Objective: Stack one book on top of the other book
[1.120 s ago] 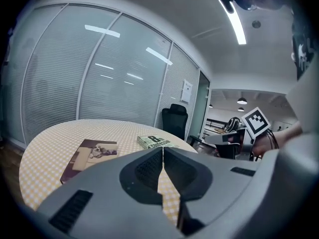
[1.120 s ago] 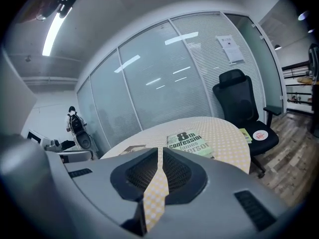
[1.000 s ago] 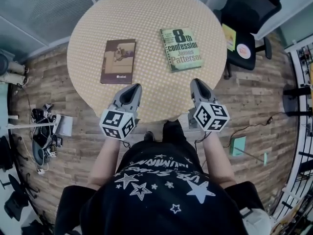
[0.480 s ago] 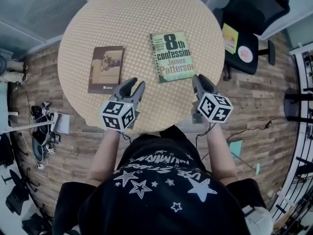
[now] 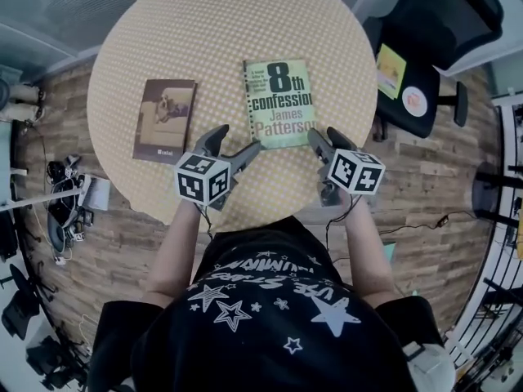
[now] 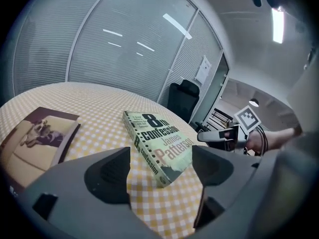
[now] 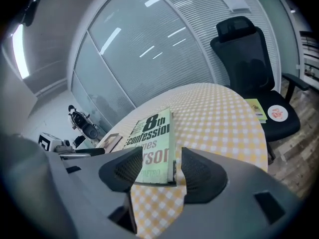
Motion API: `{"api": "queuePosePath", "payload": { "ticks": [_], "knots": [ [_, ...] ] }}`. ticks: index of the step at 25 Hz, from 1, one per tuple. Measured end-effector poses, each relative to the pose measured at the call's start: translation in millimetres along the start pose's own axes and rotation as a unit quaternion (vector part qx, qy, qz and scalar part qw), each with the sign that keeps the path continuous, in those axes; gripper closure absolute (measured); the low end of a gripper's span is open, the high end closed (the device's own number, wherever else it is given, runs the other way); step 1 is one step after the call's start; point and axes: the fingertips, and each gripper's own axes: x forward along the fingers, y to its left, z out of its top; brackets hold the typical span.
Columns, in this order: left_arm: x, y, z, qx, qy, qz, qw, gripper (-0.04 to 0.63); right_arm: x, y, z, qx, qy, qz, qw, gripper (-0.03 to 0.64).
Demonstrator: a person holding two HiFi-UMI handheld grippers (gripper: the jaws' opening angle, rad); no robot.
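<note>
A green paperback [image 5: 279,103] lies flat near the middle of the round checked table [image 5: 229,23]. A brown book [image 5: 165,119] lies to its left. My left gripper [image 5: 237,141] hovers off the green paperback's [image 6: 159,146] near left corner. Its jaws have just been opening and stand open, and nothing is gripped. My right gripper [image 5: 327,137] is at the near right corner. Its jaws have also just been opening and are open. The green paperback's [image 7: 152,138] near edge shows through the gap of the right gripper [image 7: 157,171], untouched by the pads. The brown book [image 6: 37,138] sits well left of the left gripper [image 6: 162,158].
A black office chair [image 5: 425,47] stands right of the table, with a yellow booklet [image 5: 388,65] on its seat. Cables and gear [image 5: 65,211] lie on the wood floor at the left. Glass walls with blinds stand behind the table.
Both grippers have moved forward and down over the table's near edge, toward the green paperback. Their jaws have gone from shut to open.
</note>
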Motion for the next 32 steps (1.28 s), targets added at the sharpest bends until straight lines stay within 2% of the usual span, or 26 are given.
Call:
{"api": "queuePosePath", "payload": {
  "ticks": [8, 17, 23, 30, 32],
  "knots": [
    [37.4, -0.6, -18.6, -0.042, 0.042, -0.013, 0.9981, 0.189, 27.6, 2.8, -6.9, -0.016, 0.055, 0.047, 0.997, 0.385],
    [57.7, 2.2, -24.3, -0.088, 0.059, -0.013, 0.9943, 0.189, 39.6, 8.0, -12.3, -0.023, 0.082, 0.066, 0.994, 0.387],
    [67.7, -2.8, -29.4, -0.098, 0.068, -0.019, 0.9928, 0.189, 44.0, 6.6, -18.8, -0.021, 0.093, 0.069, 0.993, 0.387],
    [71.0, 0.7, -30.4, -0.097, 0.066, 0.001, 0.9931, 0.192, 45.9, 8.5, -20.3, -0.03, 0.092, 0.062, 0.993, 0.387],
    [70.6, 3.8, -30.8, -0.093, 0.063, 0.015, 0.9936, 0.228, 46.1, 8.9, -20.6, -0.031, 0.092, 0.06, 0.994, 0.388]
  ]
}}
